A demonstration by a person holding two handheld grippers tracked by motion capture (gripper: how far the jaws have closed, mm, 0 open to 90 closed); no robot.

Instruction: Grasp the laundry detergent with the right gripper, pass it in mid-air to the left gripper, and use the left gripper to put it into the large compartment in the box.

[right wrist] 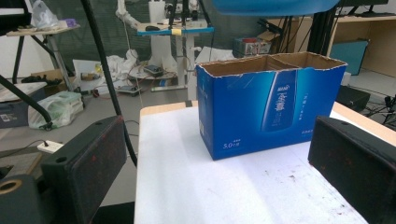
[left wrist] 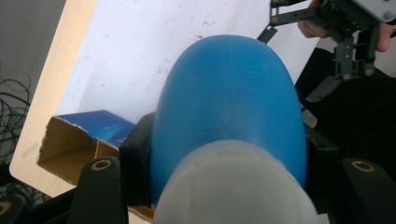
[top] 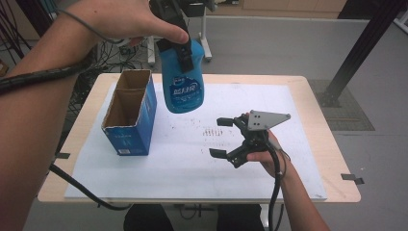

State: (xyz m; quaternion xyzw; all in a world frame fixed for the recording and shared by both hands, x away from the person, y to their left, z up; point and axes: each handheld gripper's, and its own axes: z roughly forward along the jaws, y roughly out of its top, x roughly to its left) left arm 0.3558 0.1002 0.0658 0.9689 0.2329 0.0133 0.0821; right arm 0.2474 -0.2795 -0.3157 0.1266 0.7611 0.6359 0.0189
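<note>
1. One smooth, rounded blue plastic bottle (top: 182, 82) hangs in the air, just right of the box, pinched near its top by the left gripper (top: 180, 48)
2. One open blue cardboard box (top: 131, 111) – two compartments – stands on the white sheet (top: 192, 163)
3. Right gripper (top: 220, 137) – jaws spread, holding nothing – hovers over the sheet
</note>
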